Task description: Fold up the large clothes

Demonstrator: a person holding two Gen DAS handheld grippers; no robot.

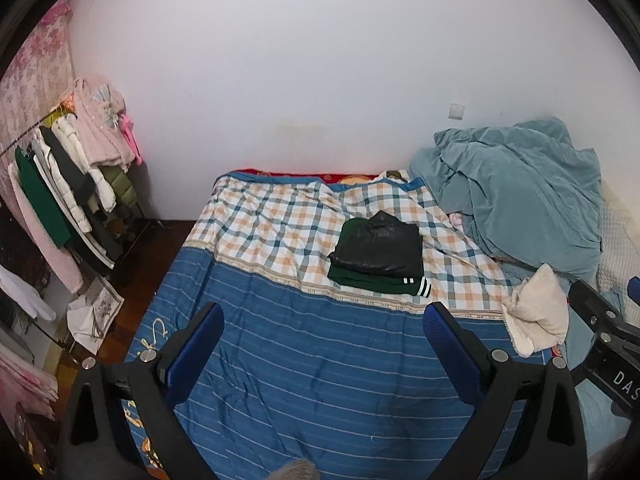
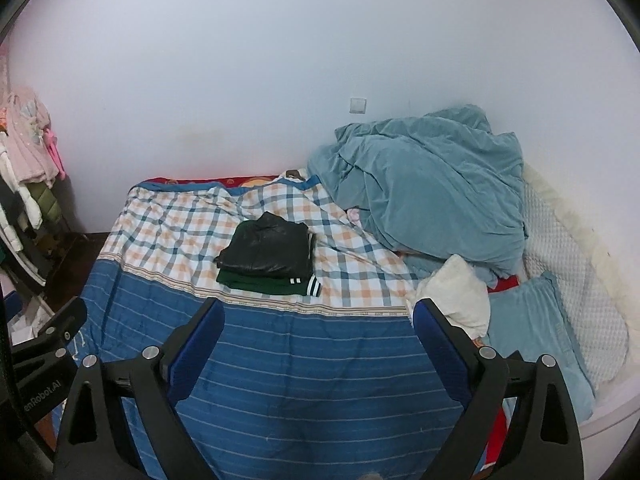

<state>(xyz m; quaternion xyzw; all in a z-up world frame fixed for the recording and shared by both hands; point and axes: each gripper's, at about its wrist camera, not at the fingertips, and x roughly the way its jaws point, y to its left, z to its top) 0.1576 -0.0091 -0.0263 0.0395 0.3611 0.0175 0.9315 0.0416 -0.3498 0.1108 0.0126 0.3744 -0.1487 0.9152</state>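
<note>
We see 2 folded garments stacked mid-bed: a black shiny jacket (image 1: 380, 246) on top of a dark green garment (image 1: 372, 282) with white-striped cuffs showing at its near right corner. The stack sits on the checked part of the bedspread (image 1: 276, 220), just beyond the seam where the blue striped part (image 1: 312, 360) starts; in the right wrist view the same stack sits left of centre, jacket (image 2: 270, 250) over green piece (image 2: 260, 282). Left gripper (image 1: 323, 316) hangs above the near blue stripes, fingers spread wide, nothing between them. Right gripper (image 2: 318, 314) likewise, fingers wide apart and holding nothing, also over the near blue area; its body pokes in at the right edge of the left view. Neither touches the stack. Right of the stack, a cream fleecy garment (image 1: 536, 316) lies crumpled at the bedspread's right edge. Beyond it a big teal blanket (image 1: 516, 196) is heaped against the wall, and a teal pillow (image 2: 540, 336) lies near right. A wall switch (image 1: 456, 111) sits above the heap. Far left, a clothes rack (image 1: 72, 184) with hanging coats, pink, white, black, green.
</note>
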